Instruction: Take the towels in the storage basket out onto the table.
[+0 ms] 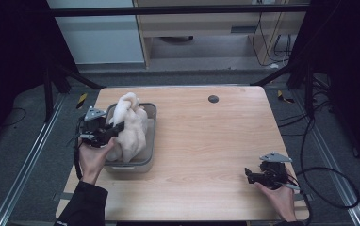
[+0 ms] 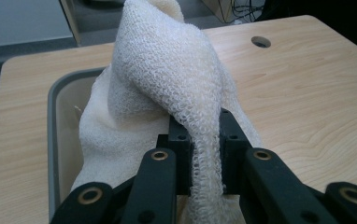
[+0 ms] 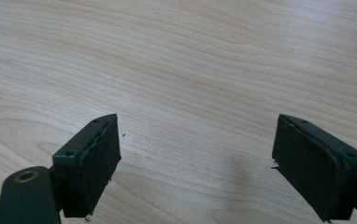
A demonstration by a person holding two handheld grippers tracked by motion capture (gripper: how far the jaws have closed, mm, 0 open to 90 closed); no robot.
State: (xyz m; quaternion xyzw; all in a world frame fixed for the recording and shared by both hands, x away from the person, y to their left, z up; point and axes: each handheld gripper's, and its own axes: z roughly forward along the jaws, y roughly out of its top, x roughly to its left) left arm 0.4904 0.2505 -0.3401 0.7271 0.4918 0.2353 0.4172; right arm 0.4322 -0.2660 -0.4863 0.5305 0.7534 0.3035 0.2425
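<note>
A cream knitted cloth [image 1: 130, 126] lies heaped in a grey tub [image 1: 150, 113] on the left half of the wooden table. My left gripper [image 1: 117, 129] is shut on a fold of that cloth, at the tub's left side. In the left gripper view the cloth [image 2: 167, 79] rises in a twisted peak out of the tub [image 2: 53, 121], and a strand of it is pinched between the black jaws of my left gripper [image 2: 207, 140]. My right gripper [image 1: 249, 174] rests near the table's front right corner. Its jaws stand open over bare wood, as the right gripper [image 3: 195, 158] view shows.
A small dark round hole [image 1: 213, 99] sits in the tabletop [image 1: 206, 141] near the far edge. Black cables [image 1: 329, 183] trail off the right side of the table. Metal frame rails run along both sides on the floor.
</note>
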